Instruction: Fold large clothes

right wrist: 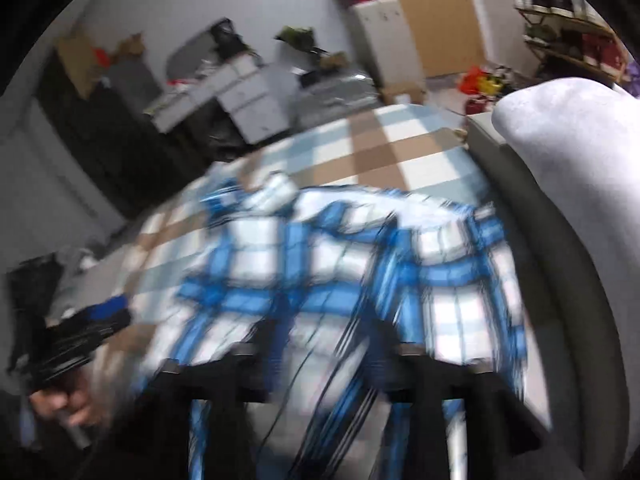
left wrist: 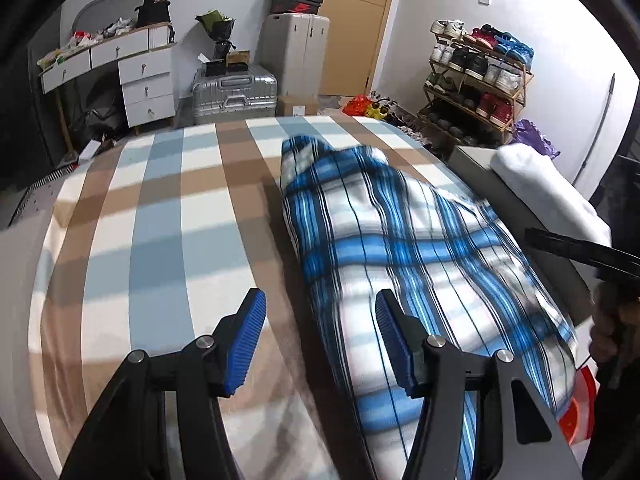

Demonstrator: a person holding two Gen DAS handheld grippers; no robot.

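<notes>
A blue and white plaid shirt [left wrist: 400,220] lies on the striped bed sheet [left wrist: 160,220] as a long narrow bundle running away from me. My left gripper [left wrist: 320,300] hangs open above the shirt's left edge, with nothing between its blue pads [left wrist: 248,336]. A hand carries my right gripper [left wrist: 580,252] in at the right edge of the left wrist view. The right wrist view is smeared by motion. There the right gripper [right wrist: 328,344] hovers close over the shirt [right wrist: 320,248], its dark fingers apart and plaid cloth showing in the gap. At that view's left edge a hand holds the left gripper [right wrist: 92,320].
A white blanket [left wrist: 548,188] lies along the grey bed frame [right wrist: 560,280] to the right of the shirt. Beyond the bed stand white drawers [left wrist: 144,80], a silver suitcase [left wrist: 234,92] and a shoe rack [left wrist: 476,80]. An orange object [left wrist: 580,412] sits by the bed's right corner.
</notes>
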